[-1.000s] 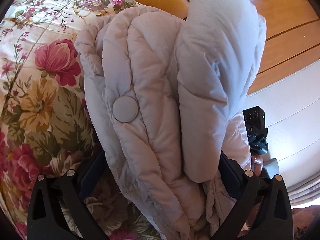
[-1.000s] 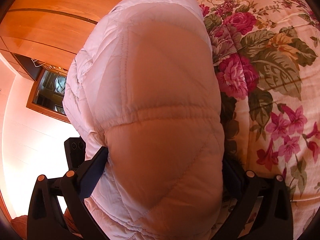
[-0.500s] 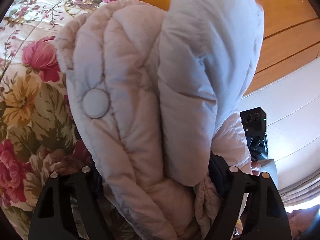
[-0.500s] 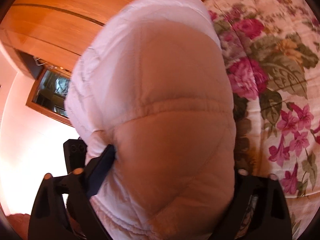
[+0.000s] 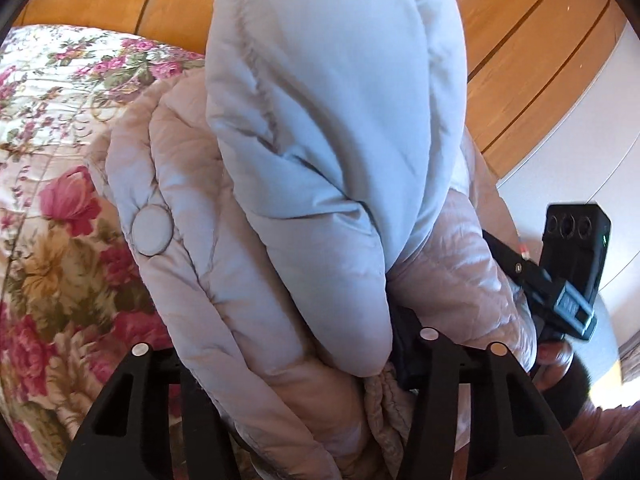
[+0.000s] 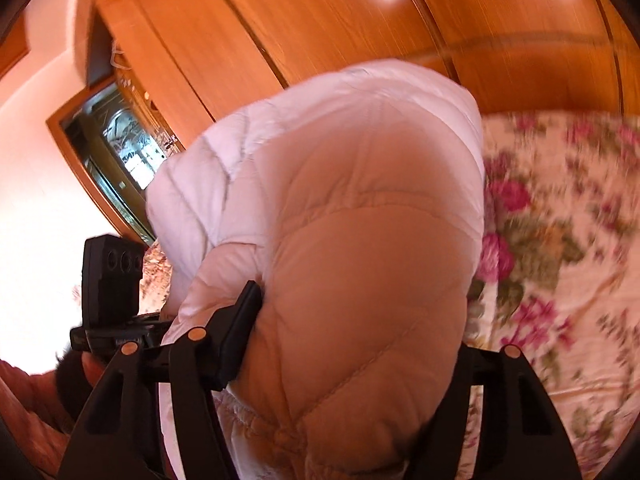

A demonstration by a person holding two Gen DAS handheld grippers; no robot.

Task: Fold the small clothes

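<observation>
1. Left wrist view: the left gripper (image 5: 304,364) is clamped on a bunched fold of the puffer jacket (image 5: 248,240). The padding fills the whole gap between the fingers (image 5: 132,404) and bulges up and forward past them.
2. Same view: the jacket is held up off the floral bedspread (image 5: 52,216), which shows at left and below. Wooden panelling (image 5: 532,52) is behind it at top and right.
3. Same view: the right gripper (image 5: 560,300) sits at the right edge, pressed against the far side of the same jacket, with its camera block above it. A bit of the person's hand (image 5: 554,364) shows under it.
4. Same view, writing: nothing readable. There is only a plain round snap button (image 5: 151,230) on the jacket's left edge.
5. Same view, look: quilted, pale pink-beige shell. A smoother bluish-white section (image 5: 320,128) is draped over the top and hangs down the middle. The fabric is gathered and wrinkled down near the fingers.
6. Right wrist view: the right gripper (image 6: 352,364) is gripping the jacket (image 6: 352,248). The left finger pad (image 6: 240,336) is dug into the padding; the other pad is hidden behind fabric. The bulk covers the centre of the frame.
7. Same view: the left gripper (image 6: 112,320) is at the left edge, next to the jacket. The bedspread (image 6: 560,240) is at right, motion-blurred. A wooden wardrobe (image 6: 360,20) is behind, with a glass door panel (image 6: 120,152) at left.
8. Same view, writing: nothing legible.
9. Same view, look: diagonal quilt seams, a white upper part, and a warmer pink tone lower down.
</observation>
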